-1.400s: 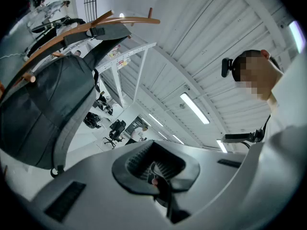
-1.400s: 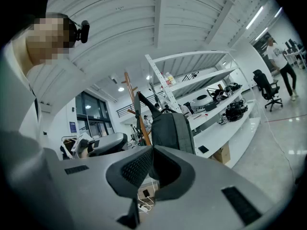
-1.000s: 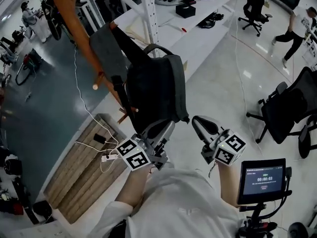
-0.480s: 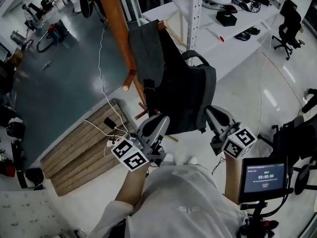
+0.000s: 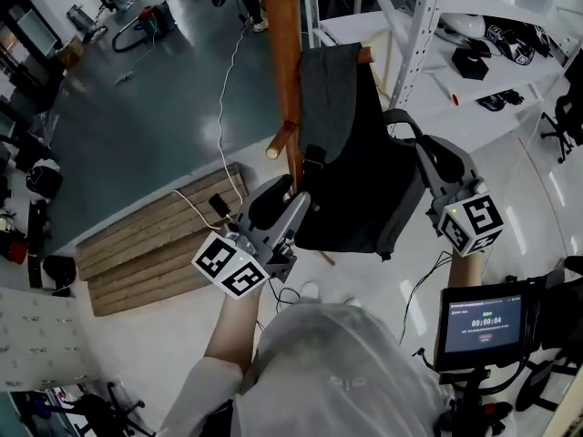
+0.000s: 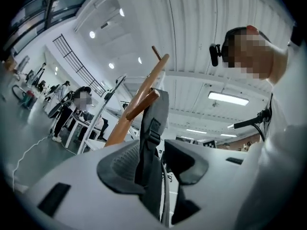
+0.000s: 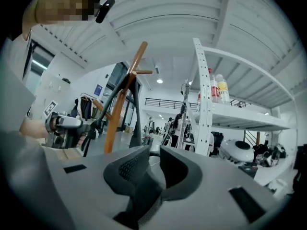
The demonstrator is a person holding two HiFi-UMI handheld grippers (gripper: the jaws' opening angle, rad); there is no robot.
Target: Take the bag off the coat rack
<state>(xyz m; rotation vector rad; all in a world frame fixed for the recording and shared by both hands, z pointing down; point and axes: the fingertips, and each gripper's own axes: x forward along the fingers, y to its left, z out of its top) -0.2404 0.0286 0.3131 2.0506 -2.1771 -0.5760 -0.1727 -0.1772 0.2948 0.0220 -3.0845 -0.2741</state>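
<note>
Over the last second both hands have come up from below the bag [image 5: 360, 171] to its two sides, and the grip is only now being set up. The bag still hangs from a peg high on the wooden coat rack [image 5: 281, 53], its dark body slumped against the pole. A white shelf unit [image 5: 428, 25] stands beyond it to the right. The left gripper [image 5: 290, 198], which was closed and lower a moment ago, now sits at the bag's near left edge. Its jaws have just been opening, and its own view shows them standing apart with the shoulder strap [image 6: 152, 128] running up between them. The strap lies against one pad and leaves a gap to the other, so nothing is pinched yet. The right gripper [image 5: 435, 157] has moved up to the bag's right flank near the top handle. Its jaws have just begun to part, and its own view shows only a narrow slit with nothing of the bag caught in it. The reach therefore looks finished and the hold looks unmade. The left jaws probably need to close on the strap, and the right needs to find the handle or side. Only then can the bag be lifted up and off the peg.
</note>
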